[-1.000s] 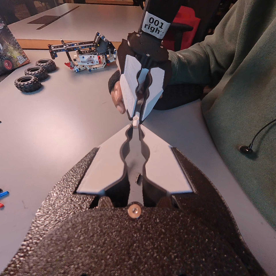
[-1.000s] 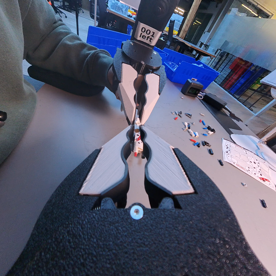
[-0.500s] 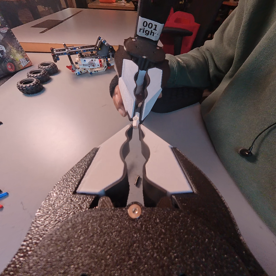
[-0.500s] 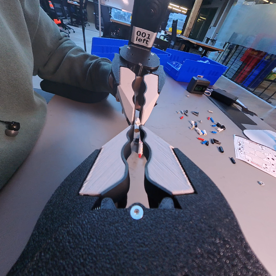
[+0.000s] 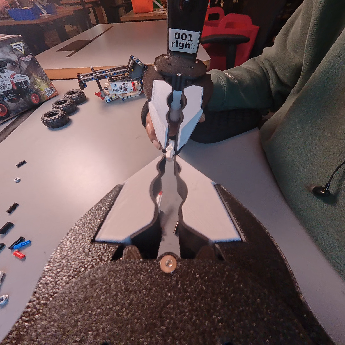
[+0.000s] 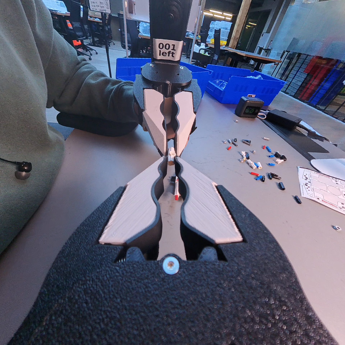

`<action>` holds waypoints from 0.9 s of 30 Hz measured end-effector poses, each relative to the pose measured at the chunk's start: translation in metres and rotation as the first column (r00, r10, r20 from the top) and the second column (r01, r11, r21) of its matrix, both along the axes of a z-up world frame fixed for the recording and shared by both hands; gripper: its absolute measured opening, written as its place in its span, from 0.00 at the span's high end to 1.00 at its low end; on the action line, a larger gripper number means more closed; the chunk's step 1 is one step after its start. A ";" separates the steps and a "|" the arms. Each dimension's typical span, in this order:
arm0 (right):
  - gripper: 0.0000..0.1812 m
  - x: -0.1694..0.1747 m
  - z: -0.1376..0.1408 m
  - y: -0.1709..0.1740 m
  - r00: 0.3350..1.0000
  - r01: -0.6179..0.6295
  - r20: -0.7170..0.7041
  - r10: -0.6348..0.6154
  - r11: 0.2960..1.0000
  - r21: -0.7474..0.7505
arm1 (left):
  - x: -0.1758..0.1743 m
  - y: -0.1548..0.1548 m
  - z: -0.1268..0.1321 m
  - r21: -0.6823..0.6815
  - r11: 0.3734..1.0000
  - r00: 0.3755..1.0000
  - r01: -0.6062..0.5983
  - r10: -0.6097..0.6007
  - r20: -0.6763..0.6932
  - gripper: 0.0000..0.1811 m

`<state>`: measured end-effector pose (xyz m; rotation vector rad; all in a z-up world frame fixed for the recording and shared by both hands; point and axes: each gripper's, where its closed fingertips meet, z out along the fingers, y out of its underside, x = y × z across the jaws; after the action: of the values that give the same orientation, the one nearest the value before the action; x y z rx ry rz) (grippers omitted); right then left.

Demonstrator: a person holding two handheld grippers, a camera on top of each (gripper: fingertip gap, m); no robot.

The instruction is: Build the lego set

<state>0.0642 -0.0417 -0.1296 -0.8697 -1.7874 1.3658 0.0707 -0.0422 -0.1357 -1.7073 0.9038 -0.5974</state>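
Over the bench (image 5: 74,149), both grippers' fingers pinch one white connector (image 5: 169,153) tip to tip — chassis (image 5: 115,84) part-built, tyres (image 5: 54,118) and loose pins (image 6: 257,164) unfitted

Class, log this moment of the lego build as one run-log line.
left gripper: shut on white connector | right gripper: shut on same connector | both raised above table | white-red piece lying below

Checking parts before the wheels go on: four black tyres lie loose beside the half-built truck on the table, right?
Not four: the left wrist view shows three black tyres lying loose beside the half-built truck on the table.
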 end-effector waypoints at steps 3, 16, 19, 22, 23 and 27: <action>0.96 -0.001 -0.003 0.001 1.000 0.006 0.006 -0.006 1.000 0.023 | -0.003 0.000 -0.005 -0.023 1.000 1.000 0.000 -0.001 -0.025 0.94; 0.96 -0.002 -0.019 0.020 0.995 0.078 0.057 -0.085 0.989 0.122 | -0.049 0.008 -0.089 -0.332 0.928 0.944 -0.170 0.056 -0.326 0.86; 0.96 -0.001 -0.023 0.017 0.996 0.064 0.043 -0.073 0.980 0.190 | -0.048 0.010 -0.088 -0.220 0.963 0.907 -0.155 0.050 -0.417 0.87; 0.96 0.000 -0.021 0.015 0.998 0.060 0.009 -0.063 0.973 0.221 | -0.046 0.014 -0.078 -0.063 0.988 0.884 -0.141 0.097 -0.458 0.88; 0.96 0.001 -0.020 0.015 0.998 0.061 0.003 -0.063 0.972 0.226 | -0.046 0.016 -0.072 -0.001 0.990 0.875 -0.141 0.124 -0.468 0.88; 0.96 -0.001 -0.017 0.020 0.996 0.087 -0.004 -0.088 0.975 0.206 | -0.056 0.027 -0.049 0.226 0.959 0.811 -0.172 0.268 -0.520 0.87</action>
<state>0.0636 -0.0217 -0.1463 -0.8296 -1.8345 1.1004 0.0147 -0.0152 -0.1845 -1.8221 1.0915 0.1458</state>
